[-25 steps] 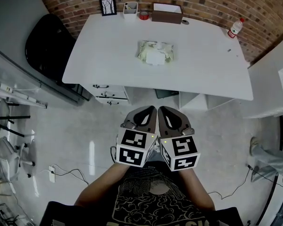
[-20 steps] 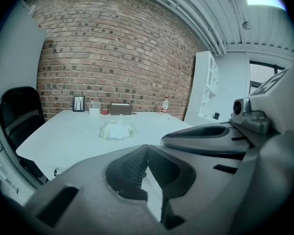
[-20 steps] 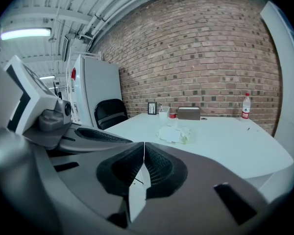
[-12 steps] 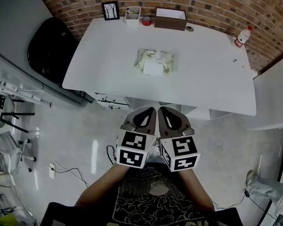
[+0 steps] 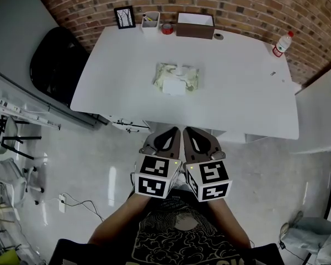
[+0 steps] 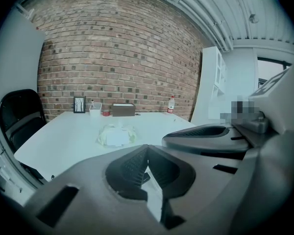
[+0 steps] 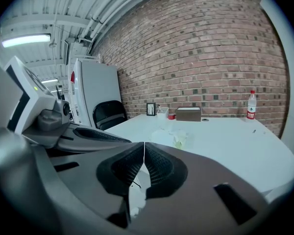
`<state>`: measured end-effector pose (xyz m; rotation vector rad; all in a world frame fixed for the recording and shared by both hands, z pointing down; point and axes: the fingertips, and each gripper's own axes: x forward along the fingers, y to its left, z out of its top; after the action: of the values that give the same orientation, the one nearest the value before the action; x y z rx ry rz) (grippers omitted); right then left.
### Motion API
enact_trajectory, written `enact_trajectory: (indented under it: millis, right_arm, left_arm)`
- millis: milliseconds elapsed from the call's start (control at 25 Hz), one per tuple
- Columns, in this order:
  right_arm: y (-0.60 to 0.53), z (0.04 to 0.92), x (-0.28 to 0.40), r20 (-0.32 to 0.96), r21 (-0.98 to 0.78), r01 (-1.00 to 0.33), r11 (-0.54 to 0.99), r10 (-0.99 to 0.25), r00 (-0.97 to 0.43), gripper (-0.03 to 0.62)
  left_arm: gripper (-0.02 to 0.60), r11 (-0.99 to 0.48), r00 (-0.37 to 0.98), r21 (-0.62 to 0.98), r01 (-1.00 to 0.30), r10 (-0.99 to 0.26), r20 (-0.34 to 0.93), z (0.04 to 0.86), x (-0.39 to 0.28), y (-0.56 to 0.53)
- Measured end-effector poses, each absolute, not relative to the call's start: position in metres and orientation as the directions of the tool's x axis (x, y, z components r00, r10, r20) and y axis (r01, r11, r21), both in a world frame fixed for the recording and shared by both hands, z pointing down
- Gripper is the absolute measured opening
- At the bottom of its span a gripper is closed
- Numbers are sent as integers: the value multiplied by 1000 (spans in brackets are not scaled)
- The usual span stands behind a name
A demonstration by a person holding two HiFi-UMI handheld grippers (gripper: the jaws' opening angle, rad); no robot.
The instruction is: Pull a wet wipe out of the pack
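The wet wipe pack (image 5: 176,78), pale green with a white flap, lies in the middle of the white table (image 5: 116,65); it also shows in the left gripper view (image 6: 116,134) and the right gripper view (image 7: 169,137). Both grippers hang side by side over the floor, short of the table's near edge. The left gripper (image 5: 174,131) is shut with nothing in it, its jaws meeting at their tips (image 6: 147,147). The right gripper (image 5: 187,130) is likewise shut and empty (image 7: 144,145).
Along the table's back edge stand a small picture frame (image 5: 124,16), a white pen cup (image 5: 150,21), a red tape roll (image 5: 166,28) and a brown box (image 5: 195,26). A water bottle (image 5: 280,44) is at the far right corner. A black chair (image 5: 58,59) sits left.
The view has drifted slightly; the table and pack now sit a little further left and lower in the picture than one second ago. Both grippers stay shut and side by side.
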<state>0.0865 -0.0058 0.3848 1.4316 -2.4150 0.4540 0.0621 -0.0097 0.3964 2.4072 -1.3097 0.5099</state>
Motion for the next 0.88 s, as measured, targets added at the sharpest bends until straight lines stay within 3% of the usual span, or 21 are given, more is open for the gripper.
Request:
enact_trajectory:
  millis: [880]
  right_arm:
    - [-117, 401, 64, 449, -100, -892, 441, -780, -436, 18]
  left_arm:
    - [12, -522, 528, 161, -838, -699, 481, 410, 40, -124]
